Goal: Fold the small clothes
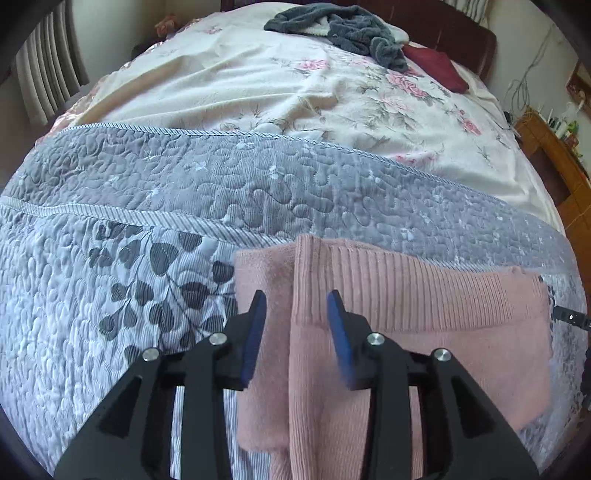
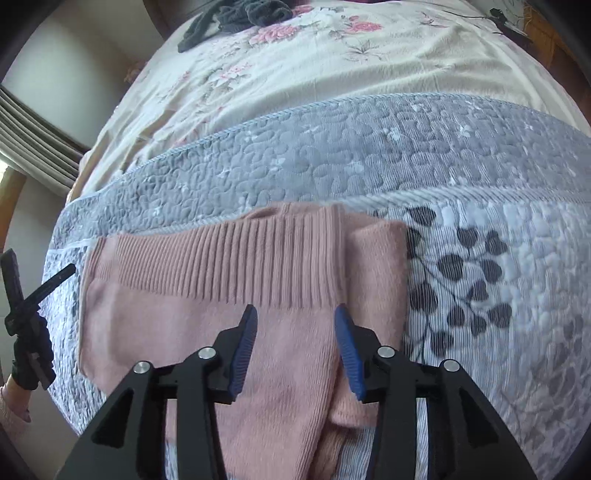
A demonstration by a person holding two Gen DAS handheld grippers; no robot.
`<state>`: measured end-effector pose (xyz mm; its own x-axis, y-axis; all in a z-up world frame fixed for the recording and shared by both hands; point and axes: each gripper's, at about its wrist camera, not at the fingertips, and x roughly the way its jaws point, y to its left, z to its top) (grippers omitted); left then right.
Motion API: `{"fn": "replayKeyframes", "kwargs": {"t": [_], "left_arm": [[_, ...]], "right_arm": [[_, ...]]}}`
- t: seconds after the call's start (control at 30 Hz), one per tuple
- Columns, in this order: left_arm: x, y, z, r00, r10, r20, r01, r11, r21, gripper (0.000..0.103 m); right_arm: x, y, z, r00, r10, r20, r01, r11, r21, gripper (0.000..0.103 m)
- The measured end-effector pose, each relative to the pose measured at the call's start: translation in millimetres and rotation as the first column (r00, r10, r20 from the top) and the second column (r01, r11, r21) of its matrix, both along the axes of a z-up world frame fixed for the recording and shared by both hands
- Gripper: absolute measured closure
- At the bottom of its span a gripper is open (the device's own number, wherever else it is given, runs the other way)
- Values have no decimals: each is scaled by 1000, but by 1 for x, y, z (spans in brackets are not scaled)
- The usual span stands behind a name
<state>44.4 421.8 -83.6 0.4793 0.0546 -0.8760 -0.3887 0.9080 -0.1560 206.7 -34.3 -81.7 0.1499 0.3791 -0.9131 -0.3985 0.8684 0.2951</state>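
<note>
The pink knit garment (image 1: 406, 314) lay folded on the grey quilt (image 1: 110, 295) at the bed's near edge. The left gripper (image 1: 297, 304) and the right gripper (image 2: 293, 319) both hovered over it, jaws apart, holding nothing.

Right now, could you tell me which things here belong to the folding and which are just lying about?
For the job:
pink knit
left gripper, open
right gripper, open
grey quilt it lies on

Lying about:
dark garment
red cushion
floral sheet
</note>
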Motion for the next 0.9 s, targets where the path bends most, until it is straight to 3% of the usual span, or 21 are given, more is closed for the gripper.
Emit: {"fn": "replayKeyframes", "kwargs": {"t": [0.13, 0.3, 0.37, 0.43, 0.67, 0.77, 0.83, 0.9], "left_arm": [[-35, -36, 6, 997, -76, -31, 75, 997, -27, 64], [-70, -71, -11, 989, -119, -82, 112, 990, -90, 63], [-79, -79, -21, 987, -123, -105, 112, 989, -100, 63], [-85, -84, -32, 984, -123, -129, 110, 989, -98, 63], [-93, -84, -54, 979, -108, -174, 88, 989, -119, 63], [-90, -82, -48, 978, -92, -185, 68, 989, -131, 63], [-86, -84, -38, 982, -93, -164, 72, 989, -131, 62], [-80, -89, -28, 986, -105, -132, 88, 988, -129, 60]], "right_arm": [[-47, -21, -8, 997, 7, -82, -7, 1000, -10, 59], [-90, -38, -26, 987, 9, -158, -12, 1000, -14, 59], [-97, -42, -34, 984, 6, -177, -10, 1000, -20, 68], [-99, -46, -37, 984, 6, -178, -9, 1000, -15, 86], [-98, -45, -45, 982, 8, -189, -20, 998, -59, 91], [-95, -45, -34, 979, 3, -203, -8, 1000, -25, 80], [-90, -49, -20, 984, -1, -177, 1, 1000, -4, 50], [-79, -52, -10, 990, -14, -139, 12, 1000, -13, 35]]}}
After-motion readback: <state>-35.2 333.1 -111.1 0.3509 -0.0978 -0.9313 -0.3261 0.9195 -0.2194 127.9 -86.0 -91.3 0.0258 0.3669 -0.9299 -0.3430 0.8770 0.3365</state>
